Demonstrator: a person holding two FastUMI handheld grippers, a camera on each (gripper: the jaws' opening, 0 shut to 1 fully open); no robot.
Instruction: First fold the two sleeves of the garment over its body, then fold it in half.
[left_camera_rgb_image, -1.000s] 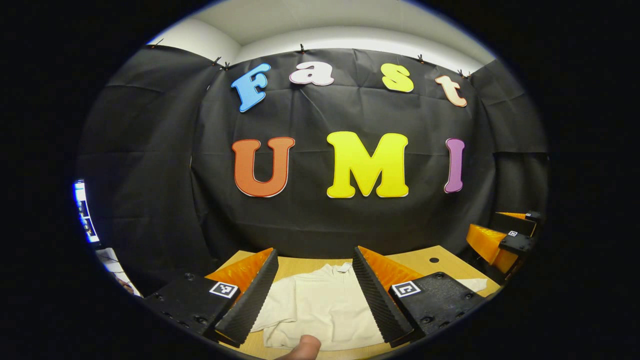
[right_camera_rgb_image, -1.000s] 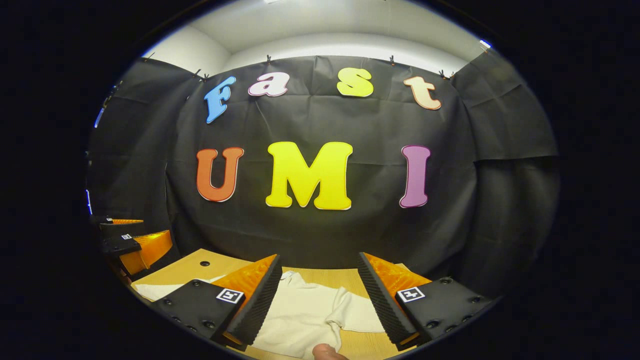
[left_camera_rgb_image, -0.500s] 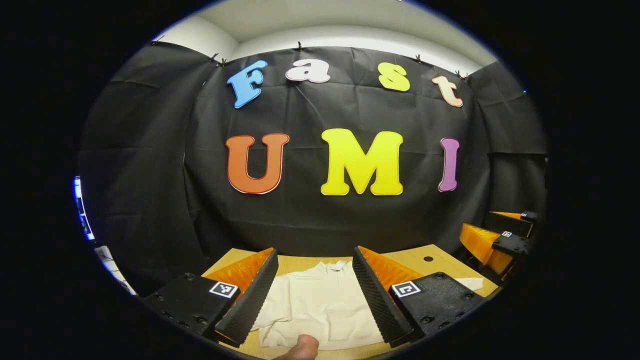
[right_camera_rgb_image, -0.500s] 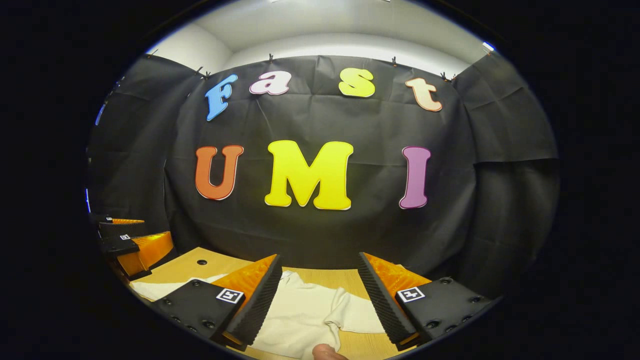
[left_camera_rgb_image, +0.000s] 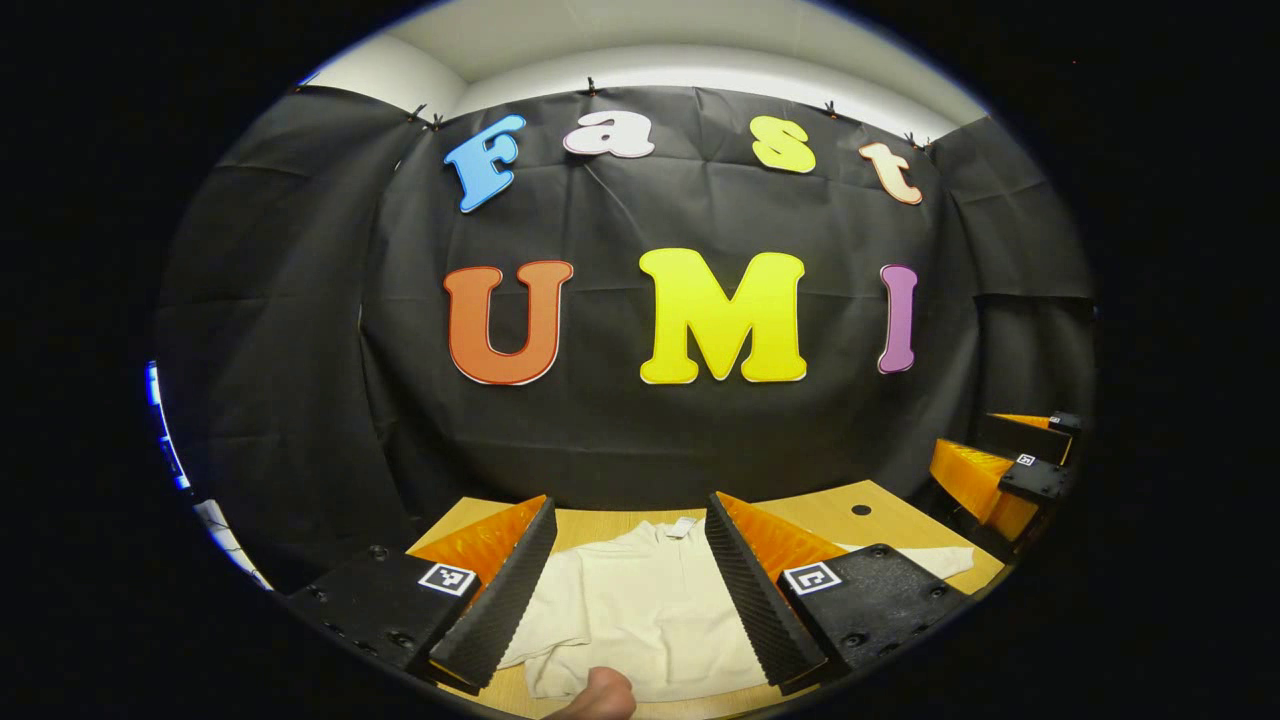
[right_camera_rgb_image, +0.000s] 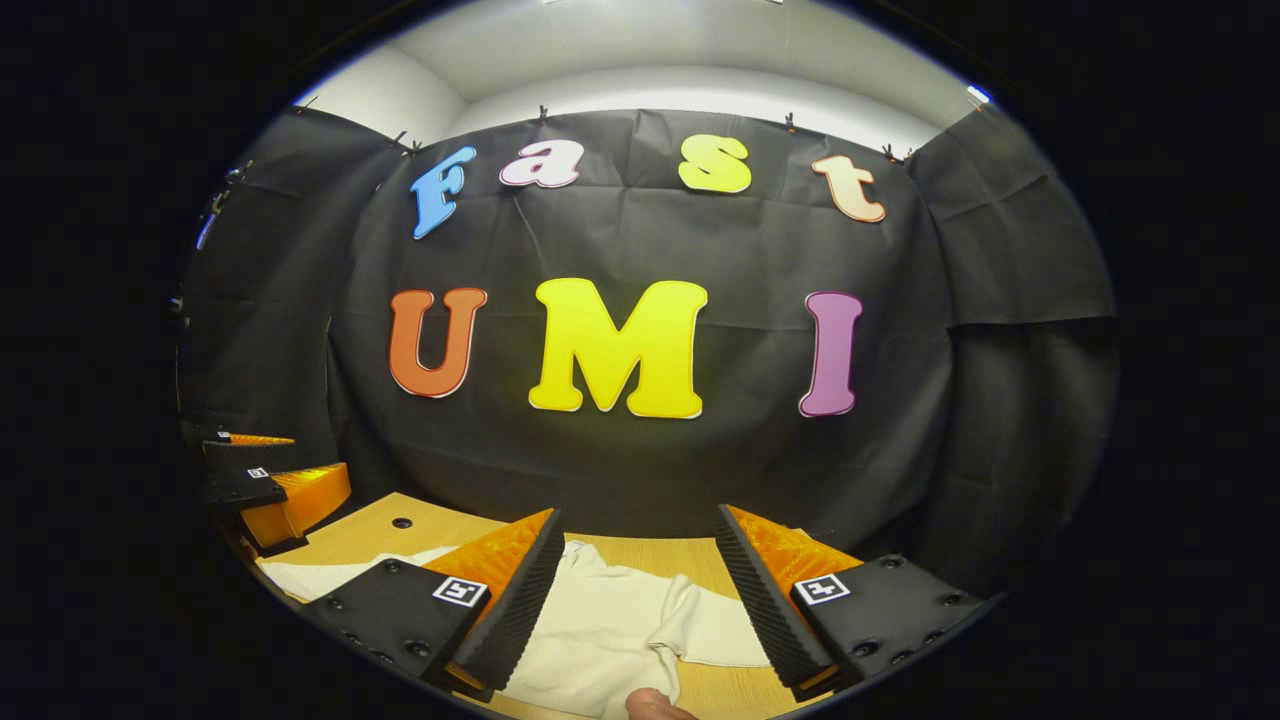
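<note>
- Garment (left_camera_rgb_image: 640, 620): a cream short-sleeved shirt lies spread on the wooden bench (left_camera_rgb_image: 880, 515), collar toward the booth's wall, hem toward the person.
- Sleeves: in the right gripper view, one sleeve (right_camera_rgb_image: 725, 635) lies out sideways on the bench, clear of the body. In the left gripper view, a strip of cream cloth (left_camera_rgb_image: 945, 560) shows past the near finger; the sleeve on the other side is hidden behind a finger, so its lie cannot be told.
- Left gripper (left_camera_rgb_image: 630, 575): held above the near side of the garment, jaws wide apart, nothing between them but the cloth below.
- Right gripper (right_camera_rgb_image: 635, 590): held likewise over the garment's sleeve side, jaws wide apart and gripping nothing.
- Reason for posture, as a judgement: both tools sit level and paired, one to each side, which suits reaching a sleeve each.
- Fingertip (left_camera_rgb_image: 595, 693): a person's fingertip shows at the lower edge, near the hem.
- Fold state: the garment is not folded in half.
</note>
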